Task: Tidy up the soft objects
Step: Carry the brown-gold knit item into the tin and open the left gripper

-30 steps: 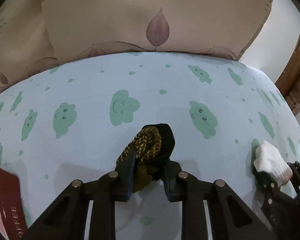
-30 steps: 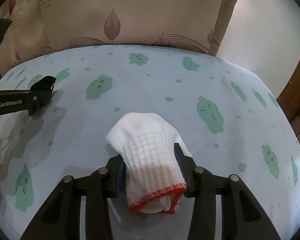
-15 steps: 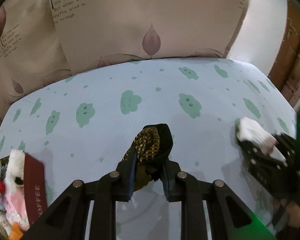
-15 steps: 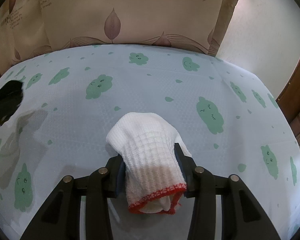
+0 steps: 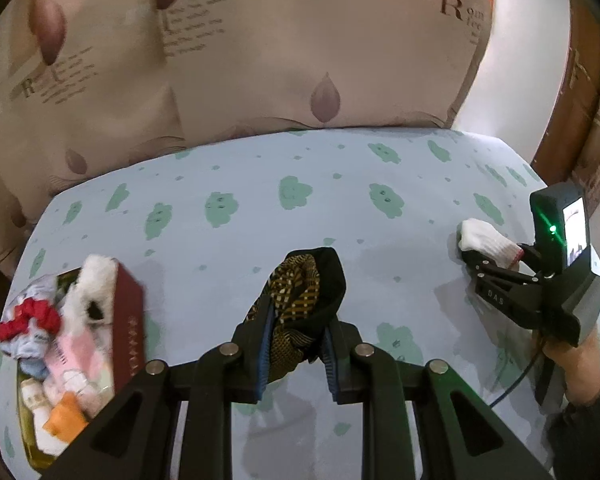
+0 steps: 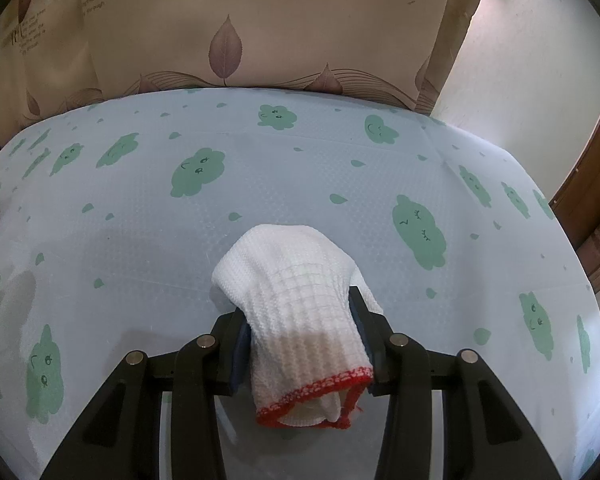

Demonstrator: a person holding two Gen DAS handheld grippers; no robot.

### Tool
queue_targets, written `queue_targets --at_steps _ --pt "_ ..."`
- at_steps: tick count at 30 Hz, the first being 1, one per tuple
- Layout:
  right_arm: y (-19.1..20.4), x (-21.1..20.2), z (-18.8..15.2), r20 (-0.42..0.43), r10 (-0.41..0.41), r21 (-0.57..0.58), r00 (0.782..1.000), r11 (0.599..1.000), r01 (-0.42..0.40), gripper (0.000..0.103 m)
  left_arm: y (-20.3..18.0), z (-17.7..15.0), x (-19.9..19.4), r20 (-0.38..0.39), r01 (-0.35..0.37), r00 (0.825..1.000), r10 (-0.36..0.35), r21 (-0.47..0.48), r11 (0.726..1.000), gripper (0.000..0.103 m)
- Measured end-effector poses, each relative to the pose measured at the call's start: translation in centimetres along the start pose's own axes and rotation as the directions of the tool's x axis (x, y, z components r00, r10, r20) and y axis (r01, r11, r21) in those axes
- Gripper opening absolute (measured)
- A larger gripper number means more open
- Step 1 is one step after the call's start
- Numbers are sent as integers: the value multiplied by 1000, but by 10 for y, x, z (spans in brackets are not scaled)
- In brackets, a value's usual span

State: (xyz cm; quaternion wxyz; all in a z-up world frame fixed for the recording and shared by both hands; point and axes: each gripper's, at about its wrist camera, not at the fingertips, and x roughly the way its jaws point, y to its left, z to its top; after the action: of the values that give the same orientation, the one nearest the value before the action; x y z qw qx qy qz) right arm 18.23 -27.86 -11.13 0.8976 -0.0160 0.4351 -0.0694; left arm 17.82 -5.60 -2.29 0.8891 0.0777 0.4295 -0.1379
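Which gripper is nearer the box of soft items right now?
Left. The left gripper, holding the dark sock, is beside the box; the right gripper is across the table.

"love" on beige backdrop, "DAS" on right claw

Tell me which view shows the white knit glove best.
Right wrist: the white knit glove fills the centre, clamped in the right tongs, weave and red cuff clear. The left wrist view shows it only small, far right, partly hidden by those tongs.
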Motion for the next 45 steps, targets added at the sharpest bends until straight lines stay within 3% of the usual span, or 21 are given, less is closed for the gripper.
queue_targets --at_steps 14,25,35,45 --pt "0 0 0 0 -3 -2 1000 1000 3 42 72 -9 -55 40 -94 994 98 -104 990 22" --pt "0 0 1 0 -3 -2 1000 1000 3 42 149 -21 -84 43 -201 976 214 -195 960 22" --pt "0 0 0 0 -5 -3 1000 1000 5 42 194 -39 -76 -17 -253 966 257 -246 936 22" --pt "1 0 1 0 -9 -7 1000 1000 9 42 203 -68 -54 -73 -247 969 237 -265 932 22"
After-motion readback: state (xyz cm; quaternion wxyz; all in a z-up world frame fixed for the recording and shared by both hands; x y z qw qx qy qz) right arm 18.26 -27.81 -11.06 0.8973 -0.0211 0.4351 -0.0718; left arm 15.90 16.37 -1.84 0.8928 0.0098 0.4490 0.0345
